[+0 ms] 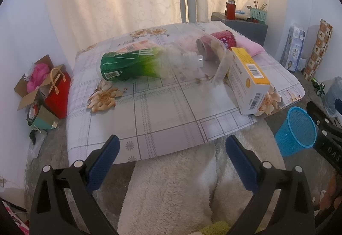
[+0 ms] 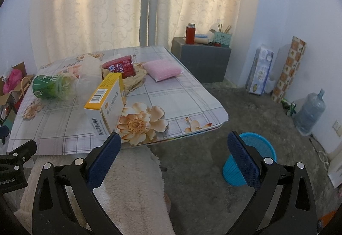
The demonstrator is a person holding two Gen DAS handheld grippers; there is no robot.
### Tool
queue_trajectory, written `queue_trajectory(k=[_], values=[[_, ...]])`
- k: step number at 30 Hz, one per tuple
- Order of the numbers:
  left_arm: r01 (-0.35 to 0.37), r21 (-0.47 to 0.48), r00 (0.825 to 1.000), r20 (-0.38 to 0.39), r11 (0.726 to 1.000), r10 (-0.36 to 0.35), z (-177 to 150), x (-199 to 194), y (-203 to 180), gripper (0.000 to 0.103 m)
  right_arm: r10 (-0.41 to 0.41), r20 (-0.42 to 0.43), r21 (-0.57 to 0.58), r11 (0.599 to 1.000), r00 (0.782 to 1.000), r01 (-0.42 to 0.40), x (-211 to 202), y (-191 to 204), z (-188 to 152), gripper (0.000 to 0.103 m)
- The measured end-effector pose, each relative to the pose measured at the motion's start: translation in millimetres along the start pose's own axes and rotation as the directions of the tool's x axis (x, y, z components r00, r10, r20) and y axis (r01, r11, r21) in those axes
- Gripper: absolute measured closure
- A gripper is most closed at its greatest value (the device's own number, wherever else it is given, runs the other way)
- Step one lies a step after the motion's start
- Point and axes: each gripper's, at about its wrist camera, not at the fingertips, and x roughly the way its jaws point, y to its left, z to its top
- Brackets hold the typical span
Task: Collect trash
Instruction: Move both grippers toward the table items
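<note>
On the low table [image 1: 166, 119] lie a green-labelled plastic bottle [image 1: 136, 65] on its side, a clear plastic cup [image 1: 215, 57], a red can [image 1: 224, 39] and a yellow-and-white carton [image 1: 249, 79]. The same bottle [image 2: 52, 86], carton [image 2: 106, 100] and can [image 2: 120, 68] show in the right wrist view, with crumpled brown paper [image 2: 134, 81]. A blue mesh bin [image 1: 297, 130] [image 2: 250, 158] stands on the floor right of the table. My left gripper [image 1: 172, 149] is open and empty at the table's near edge. My right gripper [image 2: 174, 147] is open and empty, between table corner and bin.
A pink sponge [image 2: 163, 69] lies at the table's far right. A grey cabinet [image 2: 202, 59] with a red flask stands behind. A water jug [image 2: 311, 113], tissue pack [image 2: 259, 69] and rolled mat line the right wall. Boxes and a red bag [image 1: 57, 93] sit left. Cream fleece [image 1: 171, 188] is below.
</note>
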Motion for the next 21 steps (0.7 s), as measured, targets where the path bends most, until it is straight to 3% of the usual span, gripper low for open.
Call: queue_trajectory(k=[16,21], values=[[-0.003,-0.003,1.000,-0.012,1.000,0.003,0,4,1,0.006,-0.002,0.025,0.001,1.000,1.000,0.002,-1,-2,0,0.008],[-0.009,-0.019,1.000,-0.011,1.000,0.009,9,14,11,0.006,0.030,0.018,0.023,0.999,0.999,-0.031,4,-4,6,0.008]])
